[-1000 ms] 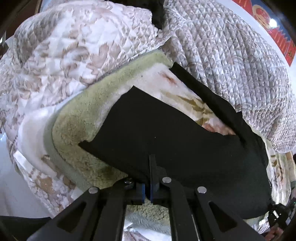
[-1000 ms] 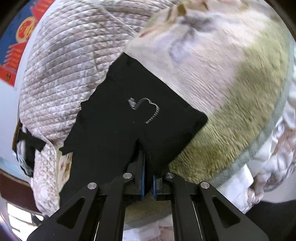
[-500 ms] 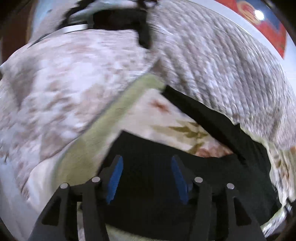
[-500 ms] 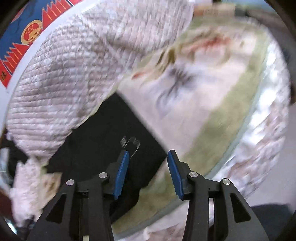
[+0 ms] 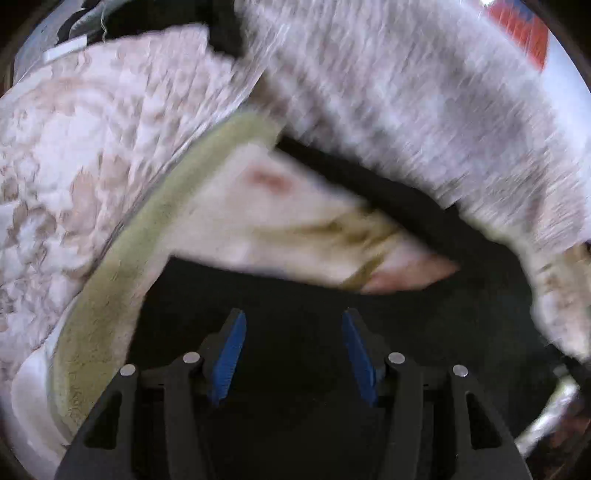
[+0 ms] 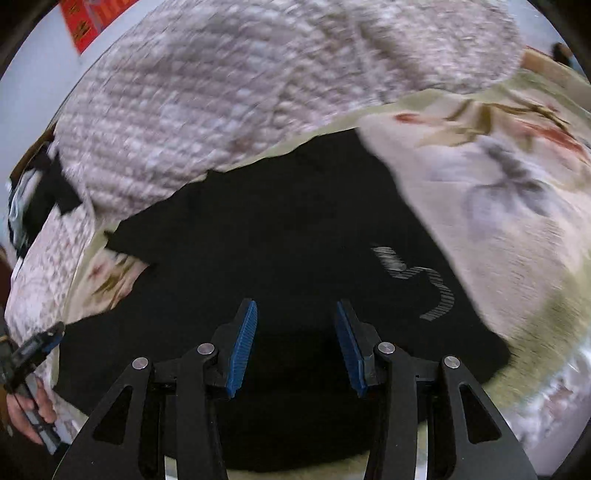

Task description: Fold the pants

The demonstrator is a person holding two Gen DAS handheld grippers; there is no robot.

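Observation:
Black pants [image 5: 295,295] lie folded on a floral fleece blanket. In the right wrist view the pants [image 6: 277,240] show a white striped logo [image 6: 424,284] near their right edge. My left gripper [image 5: 292,317] hovers over the dark cloth, open, its blue pads [image 5: 229,354] apart and pressing on nothing. My right gripper [image 6: 296,306] is also open over the pants, left of the logo, with nothing pinched. A person's hand [image 6: 29,410] holds the other tool at the lower left of the right wrist view. Both views are blurred by motion.
A cream fleece blanket with a green border [image 5: 122,280] and floral print [image 6: 498,177] lies under the pants. A quilted pinkish-grey cover [image 5: 424,110] [image 6: 221,92] is heaped behind. A red poster [image 5: 521,29] hangs on the pale wall.
A second ago both grippers were shut on the pants' near edge. Both have opened and let the cloth go, and have shifted across the pants.

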